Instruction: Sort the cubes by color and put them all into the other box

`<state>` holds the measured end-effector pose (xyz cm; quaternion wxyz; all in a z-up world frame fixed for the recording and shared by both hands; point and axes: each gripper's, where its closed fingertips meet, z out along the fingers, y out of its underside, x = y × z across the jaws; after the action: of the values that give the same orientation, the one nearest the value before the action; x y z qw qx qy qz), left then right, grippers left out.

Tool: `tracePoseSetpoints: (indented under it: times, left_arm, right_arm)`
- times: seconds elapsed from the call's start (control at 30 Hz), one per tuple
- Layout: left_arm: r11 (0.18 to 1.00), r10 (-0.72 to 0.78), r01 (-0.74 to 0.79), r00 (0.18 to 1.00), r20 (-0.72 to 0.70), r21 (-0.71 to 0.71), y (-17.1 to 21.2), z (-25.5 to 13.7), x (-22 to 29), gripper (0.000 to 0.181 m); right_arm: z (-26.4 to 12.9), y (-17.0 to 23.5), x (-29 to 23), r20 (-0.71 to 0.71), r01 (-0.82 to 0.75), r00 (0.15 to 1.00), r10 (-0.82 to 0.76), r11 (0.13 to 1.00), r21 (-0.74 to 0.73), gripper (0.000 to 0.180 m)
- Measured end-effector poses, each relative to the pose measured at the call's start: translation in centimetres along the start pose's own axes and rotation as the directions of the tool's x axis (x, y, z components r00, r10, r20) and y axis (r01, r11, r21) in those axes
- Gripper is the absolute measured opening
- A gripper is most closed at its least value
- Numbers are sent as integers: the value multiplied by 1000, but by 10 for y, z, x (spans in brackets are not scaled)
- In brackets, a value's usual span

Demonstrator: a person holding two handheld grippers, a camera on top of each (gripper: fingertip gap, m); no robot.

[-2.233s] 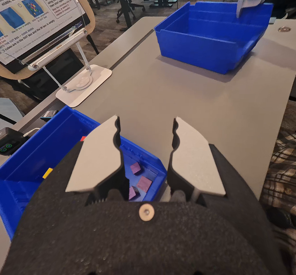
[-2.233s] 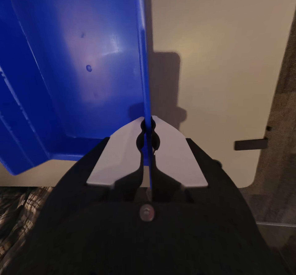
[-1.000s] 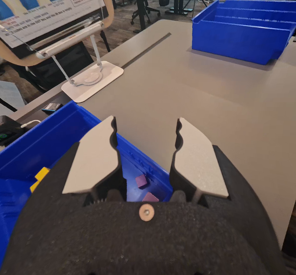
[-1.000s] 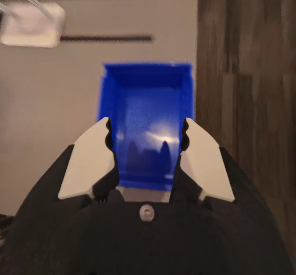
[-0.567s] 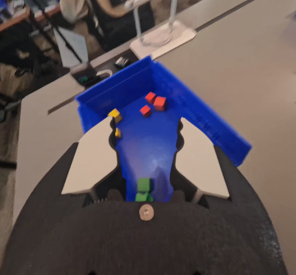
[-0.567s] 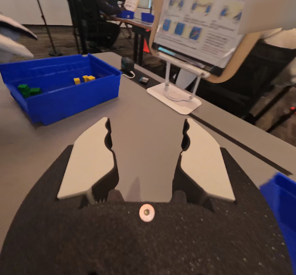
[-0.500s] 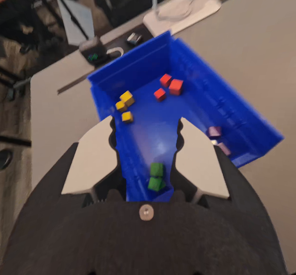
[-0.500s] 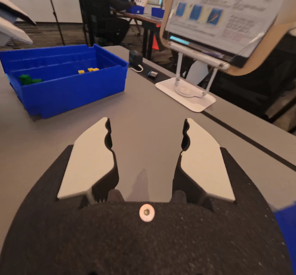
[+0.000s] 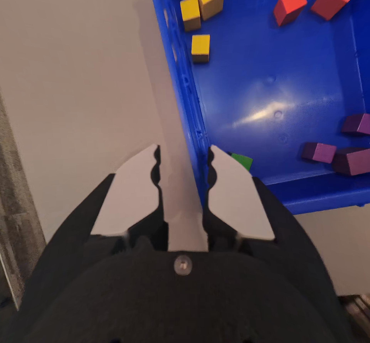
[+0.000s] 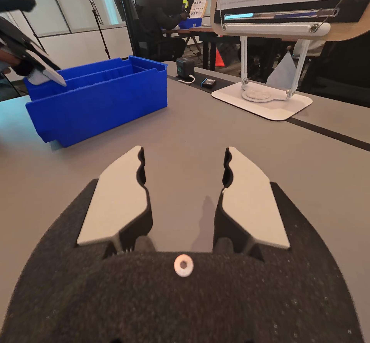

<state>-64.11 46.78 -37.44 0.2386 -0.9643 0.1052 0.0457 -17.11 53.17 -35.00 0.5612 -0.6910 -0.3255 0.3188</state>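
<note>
The blue box (image 9: pixel 280 103) holds three yellow cubes (image 9: pixel 200 47), red cubes (image 9: pixel 290 3), three purple cubes (image 9: pixel 320 152) and a green cube (image 9: pixel 242 161) half hidden behind my right finger. My left gripper (image 9: pixel 183 153) points down over the box's near left corner, open but narrowed, and the box's left wall (image 9: pixel 197 133) stands between the jaws. My right gripper (image 10: pixel 184 165) is open and empty, low over the grey table. The right wrist view shows the same box (image 10: pixel 96 101) at left with the left gripper (image 10: pixel 46 75) at its rim.
A white stand (image 10: pixel 260 97) with an instruction board stands at the table's far side. A black device (image 10: pixel 185 69) with a white cable and a small black item (image 10: pixel 208 82) lie behind the box. The table edge and floor (image 9: pixel 12 193) are to the left.
My left gripper swung over the cube box, came down at its left wall and narrowed its jaws. My right gripper let go of the other box's wall, opened and turned towards the table.
</note>
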Motion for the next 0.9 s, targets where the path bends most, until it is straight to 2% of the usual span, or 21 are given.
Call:
tracePoseSetpoints:
  times: [0.1, 0.27, 0.43, 0.9]
  left_arm:
    - [999, -17, 9, 990, -142, -53, 5, 8, 16, 11]
    - [988, -141, 122, 962, -232, -97, 4, 10, 9, 6]
    - [981, -180, 161, 964, -196, -107, 18, 6, -21, 5]
    - [956, -285, 273, 951, -124, -106, 95, -21, -128, 5]
  right_arm:
    - [2, 4, -1, 7, 7, 1000, -6, 999, -32, 75]
    - [5, 10, -8, 30, 35, 999, -32, 996, -77, 73]
    - [5, 7, -14, 49, 52, 998, -49, 996, -71, 69]
    - [9, 10, -19, 60, 48, 997, -44, 996, -78, 63]
